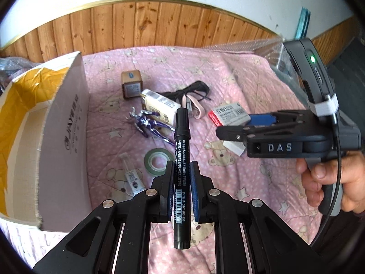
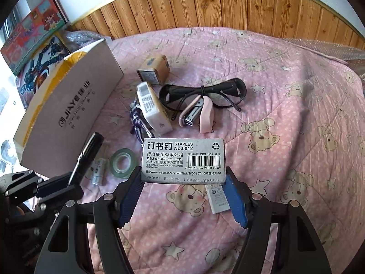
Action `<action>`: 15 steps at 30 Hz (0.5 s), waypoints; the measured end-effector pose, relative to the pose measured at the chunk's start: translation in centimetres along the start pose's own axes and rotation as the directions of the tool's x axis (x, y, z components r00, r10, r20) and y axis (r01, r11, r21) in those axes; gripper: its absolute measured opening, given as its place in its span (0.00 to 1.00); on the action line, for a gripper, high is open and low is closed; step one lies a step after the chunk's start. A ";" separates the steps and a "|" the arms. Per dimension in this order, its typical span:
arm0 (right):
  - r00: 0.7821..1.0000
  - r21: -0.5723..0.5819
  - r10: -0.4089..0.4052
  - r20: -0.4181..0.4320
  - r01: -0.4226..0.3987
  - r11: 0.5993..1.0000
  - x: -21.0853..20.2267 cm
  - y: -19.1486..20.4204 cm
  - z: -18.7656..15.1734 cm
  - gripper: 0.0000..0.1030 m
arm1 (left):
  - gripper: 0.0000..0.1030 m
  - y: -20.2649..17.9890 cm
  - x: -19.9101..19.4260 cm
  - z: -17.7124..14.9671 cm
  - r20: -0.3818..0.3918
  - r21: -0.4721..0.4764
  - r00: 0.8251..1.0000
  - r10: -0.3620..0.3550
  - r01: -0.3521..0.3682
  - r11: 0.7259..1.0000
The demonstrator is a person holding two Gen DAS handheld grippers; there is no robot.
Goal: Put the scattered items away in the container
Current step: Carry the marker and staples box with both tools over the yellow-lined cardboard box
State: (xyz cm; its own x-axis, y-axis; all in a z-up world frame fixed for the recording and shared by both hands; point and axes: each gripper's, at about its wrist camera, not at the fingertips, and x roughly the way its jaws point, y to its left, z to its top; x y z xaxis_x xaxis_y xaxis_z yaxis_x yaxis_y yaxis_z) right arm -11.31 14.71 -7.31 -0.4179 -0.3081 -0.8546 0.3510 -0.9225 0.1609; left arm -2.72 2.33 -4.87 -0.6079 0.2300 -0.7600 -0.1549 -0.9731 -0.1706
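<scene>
Clamping a black marker [image 1: 181,173], the left gripper [image 1: 181,178] hung above the bed [image 1: 251,86] beside the cardboard box [image 1: 66,137]. The right gripper's [image 2: 183,189] fingers [image 2: 130,194] held a staples box [image 2: 183,158].

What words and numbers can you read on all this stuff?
"STAPLES No.0012", "DELI GROUP CO., LTD.", "6 921734 900128": staple box
"JIAYE": cardboard box
"DAS": right gripper
Marker: print too small to read
White packet: blurred
</scene>
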 end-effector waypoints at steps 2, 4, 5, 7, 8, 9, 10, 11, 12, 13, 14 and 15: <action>1.000 -0.014 -0.007 0.023 0.007 1.000 -0.8 0.5 0.0 0.67 | 0.13 0.3 -1.1 0.3 0.026 -0.014 1.000 -0.005 0.005 1.000; 0.999 -0.034 -0.012 0.046 0.014 0.999 -1.7 1.0 -0.2 0.67 | 0.13 0.6 -2.2 0.6 0.049 -0.027 0.999 -0.017 0.018 0.999; 0.998 -0.041 -0.012 0.056 0.014 0.999 -2.1 1.3 -0.3 0.67 | 0.13 0.7 -2.7 0.8 0.063 -0.036 0.998 -0.018 0.020 0.999; 0.997 -0.059 -0.008 0.077 0.012 0.998 -3.0 2.1 -0.5 0.67 | 0.13 0.9 -3.6 1.0 0.081 -0.044 0.996 -0.022 0.026 0.999; 0.996 -0.072 -0.006 0.085 0.012 0.997 -3.4 2.4 -0.6 0.67 | 0.13 1.0 -4.0 1.1 0.091 -0.048 0.996 -0.025 0.030 0.998; 0.995 -0.080 -0.004 0.096 0.012 0.997 -3.8 2.9 -0.7 0.67 | 0.13 1.1 -4.4 1.1 0.098 -0.051 0.995 -0.025 0.030 0.998; 0.995 -0.088 -0.003 0.102 0.012 0.996 -4.1 3.3 -0.7 0.67 | 0.13 1.2 -4.7 1.2 0.105 -0.055 0.994 -0.027 0.033 0.998; 0.994 -0.097 -0.003 0.109 0.014 0.995 -4.3 3.8 -0.8 0.67 | 0.13 1.4 -5.1 1.3 0.111 -0.059 0.993 -0.029 0.036 0.998; 0.993 -0.106 -0.004 0.118 0.016 0.994 -4.6 4.3 -0.8 0.67 | 0.13 1.6 -5.5 1.4 0.119 -0.066 0.992 -0.027 0.035 0.997; 0.992 -0.115 -0.004 0.125 0.018 0.993 -4.8 4.8 -0.9 0.67 | 0.13 1.8 -5.8 1.4 0.125 -0.071 0.992 -0.027 0.037 0.997; 0.992 -0.123 -0.003 0.130 0.019 0.992 -5.0 5.2 -1.0 0.67 | 0.13 2.1 -6.2 1.5 0.130 -0.076 0.991 -0.031 0.041 0.996; 0.991 -0.129 -0.001 0.133 0.019 0.992 -5.2 5.6 -1.0 0.67 | 0.13 2.5 -6.5 1.6 0.136 -0.083 0.990 -0.033 0.045 0.996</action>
State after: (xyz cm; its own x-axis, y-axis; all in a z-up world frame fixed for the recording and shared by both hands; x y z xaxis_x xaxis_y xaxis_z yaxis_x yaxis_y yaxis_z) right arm -6.34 11.34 -2.44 -0.5258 -0.3349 -0.7819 0.4480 -0.8904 0.0802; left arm -0.40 -1.56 0.66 -0.7028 0.2618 -0.6614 -0.1167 -0.9596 -0.2558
